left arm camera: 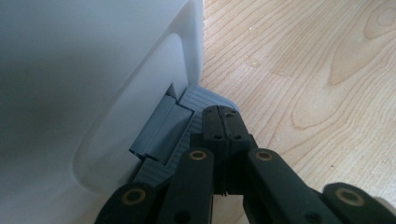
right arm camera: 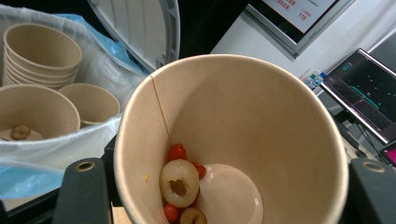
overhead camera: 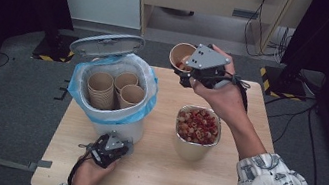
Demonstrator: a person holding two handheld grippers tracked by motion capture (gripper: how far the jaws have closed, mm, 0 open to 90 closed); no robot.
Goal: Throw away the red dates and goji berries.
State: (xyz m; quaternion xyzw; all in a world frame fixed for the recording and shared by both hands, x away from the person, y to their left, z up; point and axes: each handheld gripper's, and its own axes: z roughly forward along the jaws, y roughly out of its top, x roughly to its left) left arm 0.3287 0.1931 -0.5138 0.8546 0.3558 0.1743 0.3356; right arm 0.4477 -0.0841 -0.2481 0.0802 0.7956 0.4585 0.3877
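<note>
Paper cup point(right arm camera: 261, 140), smooth and conical, in right claw point(overhead camera: 186, 77)

A lab-like workroom, not a kitchen.
My wooden table point(overhead camera: 147, 181) stands on grey carpet, cables point(overhead camera: 258, 32) trailing at the upper right, monitors point(right arm camera: 362, 93) glowing at my right gripper view's right edge.

Bin point(overhead camera: 115, 119) on worktop point(overhead camera: 153, 177) left half, cup stacks point(overhead camera: 115, 89) inside, lid point(overhead camera: 107, 45) raised behind. Metal container point(overhead camera: 195, 146) right of bin. Held cup point(overhead camera: 181, 55) above worktop's far edge, behind container.
</note>
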